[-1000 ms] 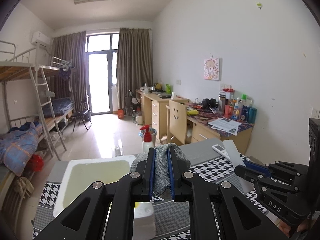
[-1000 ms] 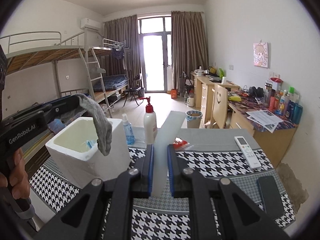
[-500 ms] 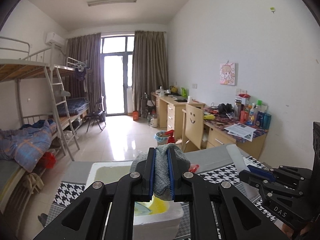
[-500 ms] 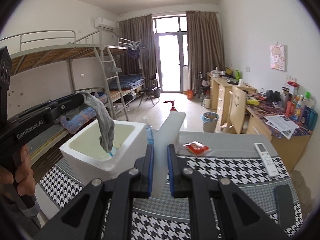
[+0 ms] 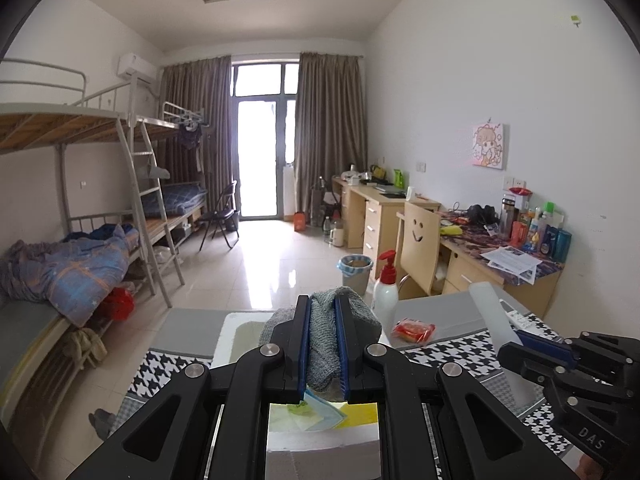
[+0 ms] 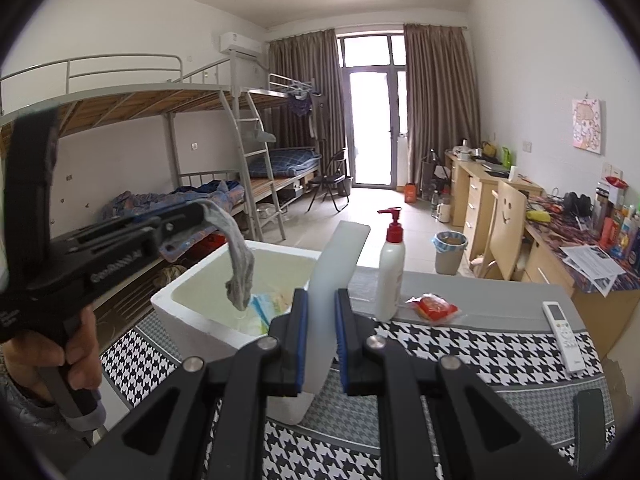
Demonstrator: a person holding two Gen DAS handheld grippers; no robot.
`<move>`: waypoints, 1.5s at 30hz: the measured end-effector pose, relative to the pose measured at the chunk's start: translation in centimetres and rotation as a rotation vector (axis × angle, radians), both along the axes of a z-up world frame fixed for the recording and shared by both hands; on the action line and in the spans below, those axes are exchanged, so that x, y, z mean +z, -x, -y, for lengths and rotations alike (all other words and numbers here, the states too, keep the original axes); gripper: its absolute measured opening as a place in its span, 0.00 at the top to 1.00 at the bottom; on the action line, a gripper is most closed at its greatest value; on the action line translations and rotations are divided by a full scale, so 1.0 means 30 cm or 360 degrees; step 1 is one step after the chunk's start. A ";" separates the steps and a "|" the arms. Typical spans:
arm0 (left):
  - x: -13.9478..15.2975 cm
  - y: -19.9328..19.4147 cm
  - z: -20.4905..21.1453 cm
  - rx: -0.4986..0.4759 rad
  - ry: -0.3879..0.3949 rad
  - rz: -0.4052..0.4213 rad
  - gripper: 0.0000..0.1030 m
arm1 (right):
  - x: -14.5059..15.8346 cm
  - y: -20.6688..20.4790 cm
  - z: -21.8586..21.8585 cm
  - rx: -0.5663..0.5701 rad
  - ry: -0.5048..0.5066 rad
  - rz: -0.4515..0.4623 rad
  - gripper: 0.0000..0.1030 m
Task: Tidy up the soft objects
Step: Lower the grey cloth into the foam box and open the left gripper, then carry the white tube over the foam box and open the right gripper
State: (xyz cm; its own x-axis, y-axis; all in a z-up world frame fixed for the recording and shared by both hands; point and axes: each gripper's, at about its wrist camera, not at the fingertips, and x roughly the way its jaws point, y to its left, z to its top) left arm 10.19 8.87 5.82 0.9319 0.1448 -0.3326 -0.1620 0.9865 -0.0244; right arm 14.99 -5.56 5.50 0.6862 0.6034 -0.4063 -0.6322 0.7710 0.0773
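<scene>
Both tongs carried over foam box (image 6: pixel 192 304) | left tongs (image 5: pixel 322 344) clamp grey sock (image 6: pixel 240 268), right tongs (image 6: pixel 320 344) clamp translucent strip (image 6: pixel 332 292) | step: boxing | next: release sock inside.

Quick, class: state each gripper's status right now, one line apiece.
Left gripper: closed on the grey sock.
Right gripper: closed on the white foam lid.

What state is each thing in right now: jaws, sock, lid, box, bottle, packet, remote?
Left gripper: jaws shut on the sock.
Grey knitted sock: hanging limp over the open box.
Right gripper: jaws shut on the lid.
White foam lid: held on edge, off the box.
White foam box: open, paper items inside.
Red-pump white bottle: upright.
Red snack packet: lying flat.
White remote control: lying flat.
</scene>
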 end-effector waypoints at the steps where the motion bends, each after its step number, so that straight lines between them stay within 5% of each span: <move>1: -0.006 -0.007 -0.008 0.0012 0.0003 -0.0013 0.88 | 0.000 0.000 -0.006 0.0006 0.0003 0.0001 0.84; 16: -0.093 -0.103 -0.076 0.0012 0.0072 -0.0190 0.84 | -0.022 -0.036 -0.054 0.0019 0.0037 -0.0034 0.84; 21: -0.111 -0.115 -0.103 0.0032 0.0104 -0.0198 0.25 | -0.035 -0.047 -0.069 0.0010 0.0050 -0.0053 0.84; 24: -0.106 -0.097 -0.120 0.0075 0.0096 -0.0162 0.05 | -0.039 -0.051 -0.077 0.0006 0.0055 -0.0061 0.84; 45: -0.083 0.056 -0.185 0.0217 0.0031 -0.0024 0.01 | -0.038 -0.043 -0.169 0.0113 0.0072 -0.0067 0.84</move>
